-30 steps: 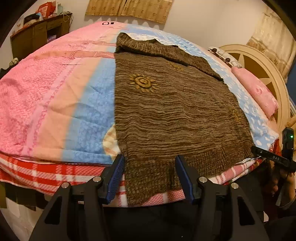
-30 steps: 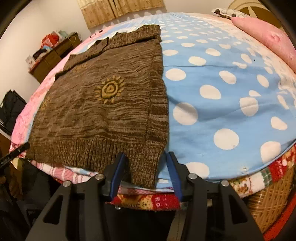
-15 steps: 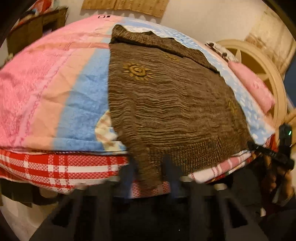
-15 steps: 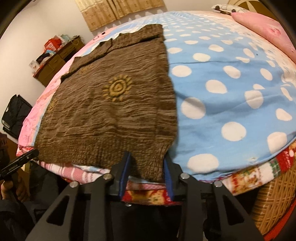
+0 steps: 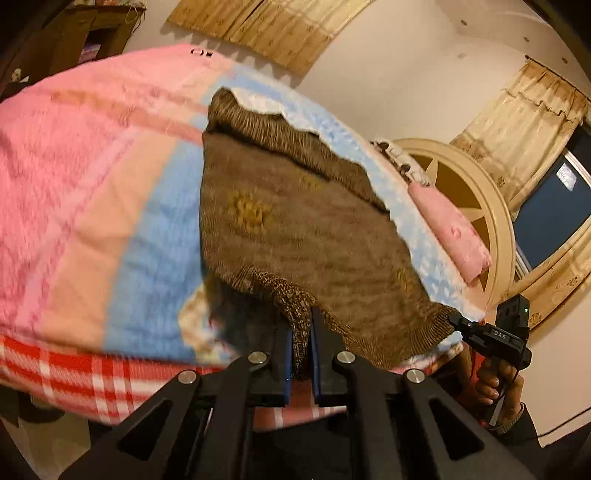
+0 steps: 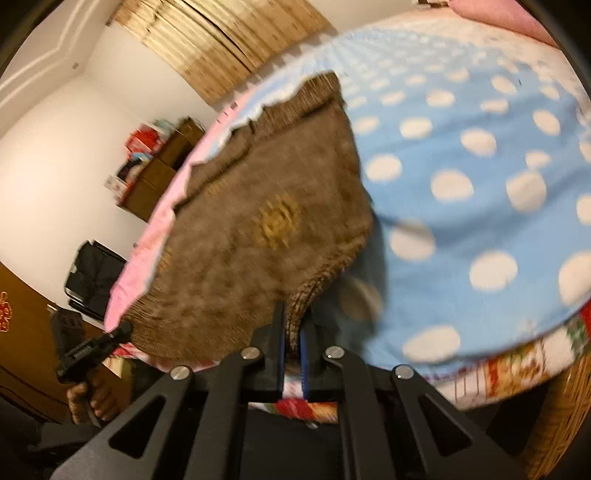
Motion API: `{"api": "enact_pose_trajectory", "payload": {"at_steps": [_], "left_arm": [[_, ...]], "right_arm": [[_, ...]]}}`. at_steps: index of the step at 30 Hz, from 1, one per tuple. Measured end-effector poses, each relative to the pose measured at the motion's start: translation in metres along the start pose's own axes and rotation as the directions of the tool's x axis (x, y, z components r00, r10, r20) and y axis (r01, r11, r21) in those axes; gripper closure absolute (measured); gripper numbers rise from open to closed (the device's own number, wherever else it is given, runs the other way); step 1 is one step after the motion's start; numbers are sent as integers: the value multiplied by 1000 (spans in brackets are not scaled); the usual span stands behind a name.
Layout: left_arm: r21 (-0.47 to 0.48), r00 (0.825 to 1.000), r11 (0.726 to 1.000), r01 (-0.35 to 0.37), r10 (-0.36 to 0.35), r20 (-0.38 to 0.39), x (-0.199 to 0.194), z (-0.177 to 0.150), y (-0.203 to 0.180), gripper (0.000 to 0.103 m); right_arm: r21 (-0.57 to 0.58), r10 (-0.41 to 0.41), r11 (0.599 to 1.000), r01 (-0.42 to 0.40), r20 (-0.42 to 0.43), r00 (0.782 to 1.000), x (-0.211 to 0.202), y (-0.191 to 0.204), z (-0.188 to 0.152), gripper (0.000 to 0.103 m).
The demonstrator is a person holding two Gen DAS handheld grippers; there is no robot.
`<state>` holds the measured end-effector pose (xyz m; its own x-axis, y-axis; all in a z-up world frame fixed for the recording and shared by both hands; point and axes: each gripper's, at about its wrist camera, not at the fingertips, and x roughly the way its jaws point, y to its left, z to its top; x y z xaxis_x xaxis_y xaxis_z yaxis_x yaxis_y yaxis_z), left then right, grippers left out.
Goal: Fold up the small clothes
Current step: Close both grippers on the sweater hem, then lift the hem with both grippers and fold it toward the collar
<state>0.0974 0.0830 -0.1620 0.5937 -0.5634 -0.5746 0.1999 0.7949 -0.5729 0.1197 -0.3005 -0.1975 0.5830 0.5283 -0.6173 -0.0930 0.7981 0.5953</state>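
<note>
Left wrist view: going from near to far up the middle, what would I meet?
left gripper pinching the sweater's hem → brown sweater → blue and pink blanket → tan curtain on the wall

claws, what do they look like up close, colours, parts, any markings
Both claws are matte black, with angled struts cut with triangular holes, round silver pivot bolts and thin blue pads lining the fingers. In the left view the right claw shows a boxy black top, a green light, white lettering and a thin cable below.

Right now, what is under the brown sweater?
The sweater lies on a blanket that is pink and blue on one side and blue with white dots on the other. The part right underneath is covered.
</note>
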Motion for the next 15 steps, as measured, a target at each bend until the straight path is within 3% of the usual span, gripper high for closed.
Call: {"api": "enact_pose_trajectory", "payload": {"at_steps": [15], "left_arm": [[52, 990, 997, 56, -63, 125, 14, 88, -2, 96]], "right_arm": [[-101, 68, 993, -55, 134, 989, -7, 34, 82, 94]]}}
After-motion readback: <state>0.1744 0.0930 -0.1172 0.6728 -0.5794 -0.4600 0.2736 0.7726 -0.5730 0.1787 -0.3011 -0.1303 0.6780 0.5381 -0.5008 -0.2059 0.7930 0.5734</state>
